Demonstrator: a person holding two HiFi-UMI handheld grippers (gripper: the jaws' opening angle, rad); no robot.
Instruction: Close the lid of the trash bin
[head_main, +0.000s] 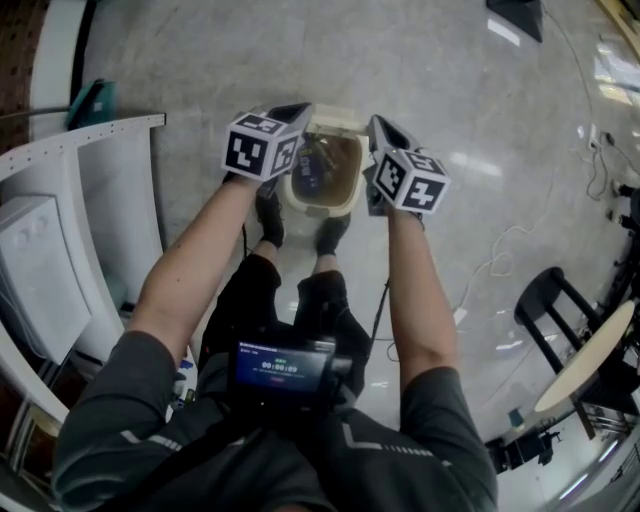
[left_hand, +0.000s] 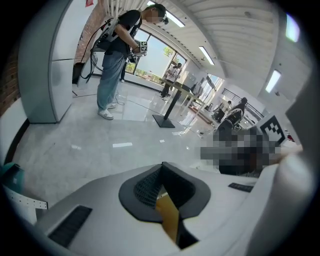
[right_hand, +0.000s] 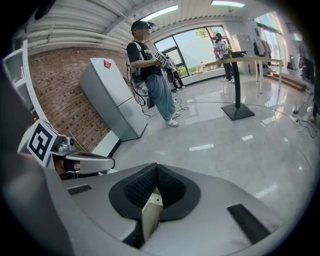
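Both sets of jaws are pinched shut with nothing in them. The left gripper (head_main: 296, 110) and right gripper (head_main: 381, 127) are held either side of the trash bin (head_main: 322, 207). The bin sits open on the floor (head_main: 480, 110) between them, just ahead of the person's shoes. Its lid (head_main: 338, 120) is at the far edge.

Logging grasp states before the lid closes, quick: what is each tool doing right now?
Left tool: shut on a thin amber edge, seemingly part of the trash bin.
Right tool: shut on a cream edge of the bin.
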